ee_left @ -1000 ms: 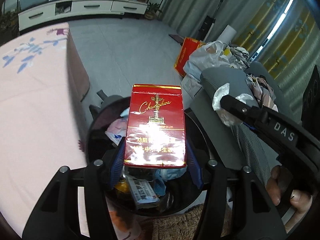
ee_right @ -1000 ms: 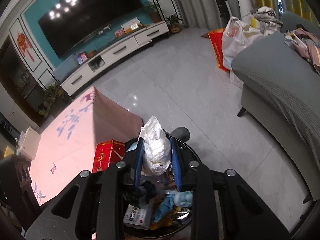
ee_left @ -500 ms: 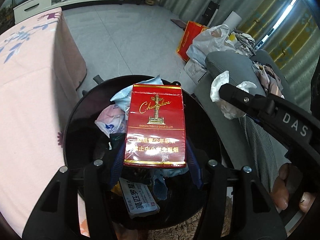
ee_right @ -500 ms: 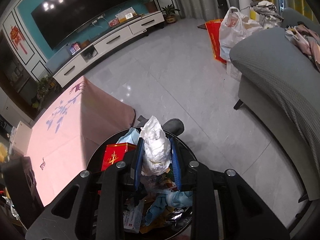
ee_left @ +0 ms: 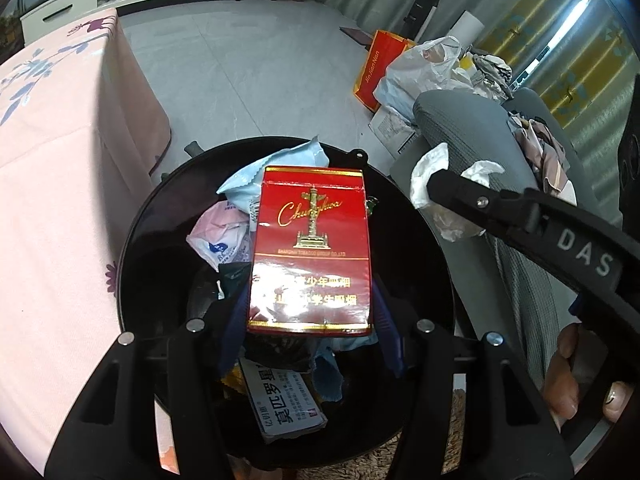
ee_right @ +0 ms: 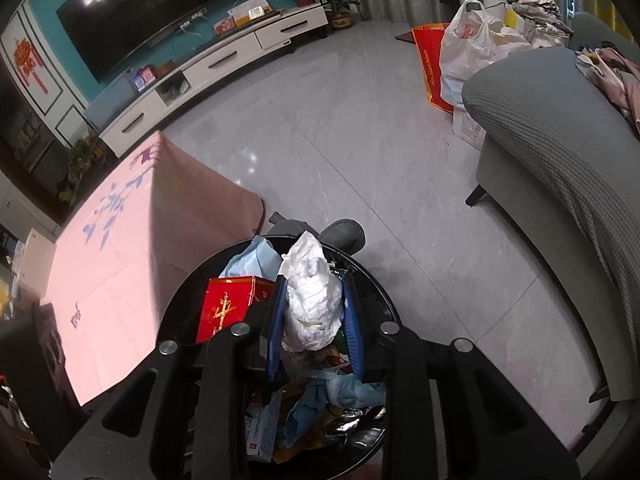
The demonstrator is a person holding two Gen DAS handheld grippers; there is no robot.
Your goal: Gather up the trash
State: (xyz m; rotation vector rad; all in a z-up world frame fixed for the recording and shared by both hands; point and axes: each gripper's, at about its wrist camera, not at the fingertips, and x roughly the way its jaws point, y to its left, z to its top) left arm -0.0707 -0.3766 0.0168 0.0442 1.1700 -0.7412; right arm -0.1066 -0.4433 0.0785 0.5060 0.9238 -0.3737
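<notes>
Change since a second ago: both tools now over the black trash bin [ee_left: 132, 240]; more of the bin's round mouth in sight than before, pink table less so.
Left gripper [ee_left: 310, 312]: blue fingers clamped on the lower sides of a red cigarette pack [ee_left: 310, 252], held face-up above the bin opening, same hold as earlier.
Right gripper [ee_right: 314, 316]: closed on a crumpled white tissue [ee_right: 314, 300], wad sticking out past the fingertips, over the bin; grasp unchanged.
Bin contents: light blue wrapper [ee_left: 280, 168], pink-white packet [ee_left: 220, 236], white medicine box [ee_left: 286, 404] with dark print, blue mask-like cloth [ee_right: 344, 392].
Left view only: right tool's black arm with white lettering crossing at right, tissue [ee_left: 436, 176] at its tip, person's fingers [ee_left: 564, 376] below it.
Right view only: television [ee_right: 160, 12] on a teal wall, white cabinet [ee_right: 216, 60], red pack [ee_right: 228, 304] seen side-on at left of the tissue.
Both views: pink tablecloth [ee_left: 52, 200] beside the bin, grey sofa [ee_right: 560, 168], white plastic bag [ee_right: 468, 48] and red bag [ee_right: 430, 64] on the grey floor.
</notes>
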